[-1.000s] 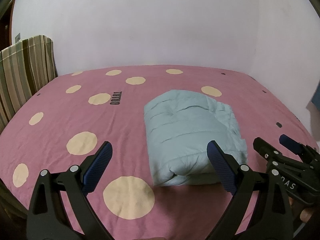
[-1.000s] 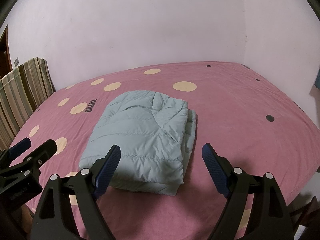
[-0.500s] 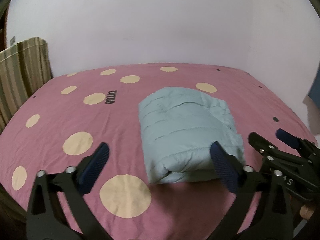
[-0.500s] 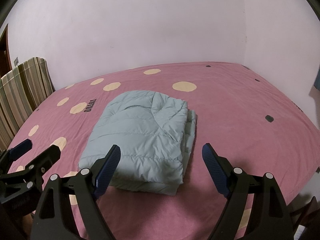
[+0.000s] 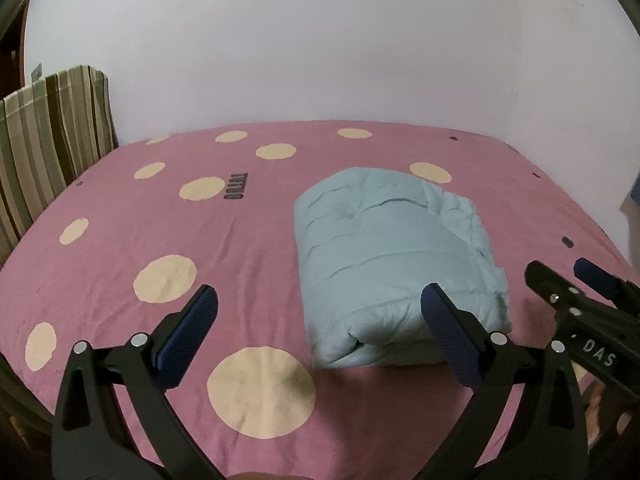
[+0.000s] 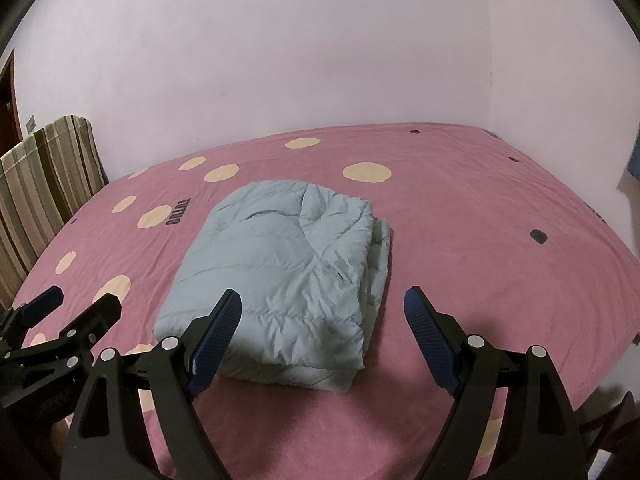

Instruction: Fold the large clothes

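A light blue puffer jacket (image 5: pixel 392 256) lies folded into a thick rectangle on the pink bed (image 5: pixel 240 240); it also shows in the right wrist view (image 6: pixel 280 276). My left gripper (image 5: pixel 320 320) is open and empty, held above the bed's near edge, to the left of the bundle's near end. My right gripper (image 6: pixel 324 320) is open and empty, held just short of the bundle's near right corner. Each gripper shows in the other's view: the right one (image 5: pixel 580 292) at the right, the left one (image 6: pixel 72 312) at the left.
The pink sheet has cream dots (image 5: pixel 260 388) and small dark marks. A striped cushion or headboard (image 5: pixel 44 140) stands at the left. A white wall (image 5: pixel 320 40) runs behind the bed and along its right side. The bed's right edge (image 6: pixel 624 280) drops off.
The left gripper's view has shifted slightly, first tilting down, then back up. The right gripper and the jacket have barely moved. Both stay open.
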Motion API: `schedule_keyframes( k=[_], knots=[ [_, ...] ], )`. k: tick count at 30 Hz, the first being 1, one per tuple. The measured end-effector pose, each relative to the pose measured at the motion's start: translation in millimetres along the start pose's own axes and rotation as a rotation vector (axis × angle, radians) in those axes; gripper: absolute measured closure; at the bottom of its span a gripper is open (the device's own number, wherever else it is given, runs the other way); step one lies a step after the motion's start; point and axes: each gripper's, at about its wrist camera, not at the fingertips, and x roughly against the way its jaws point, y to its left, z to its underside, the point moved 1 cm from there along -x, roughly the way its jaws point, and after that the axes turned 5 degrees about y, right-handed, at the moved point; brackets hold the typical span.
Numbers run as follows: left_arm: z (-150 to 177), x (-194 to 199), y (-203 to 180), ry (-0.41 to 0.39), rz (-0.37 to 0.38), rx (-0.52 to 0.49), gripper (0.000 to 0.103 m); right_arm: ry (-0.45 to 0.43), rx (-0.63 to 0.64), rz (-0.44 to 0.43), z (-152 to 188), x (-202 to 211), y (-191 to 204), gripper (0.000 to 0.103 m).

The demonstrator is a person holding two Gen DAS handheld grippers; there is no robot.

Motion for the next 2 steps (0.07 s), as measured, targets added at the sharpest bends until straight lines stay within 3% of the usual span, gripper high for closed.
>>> schedule_keyframes(
  k=[2],
  knots=[
    [-1.0,-5.3,6.2,0.012,-0.004,0.023,0.002,-0.001,-0.005,0.003,-0.9,-2.1,-3.4,0.021]
  ],
)
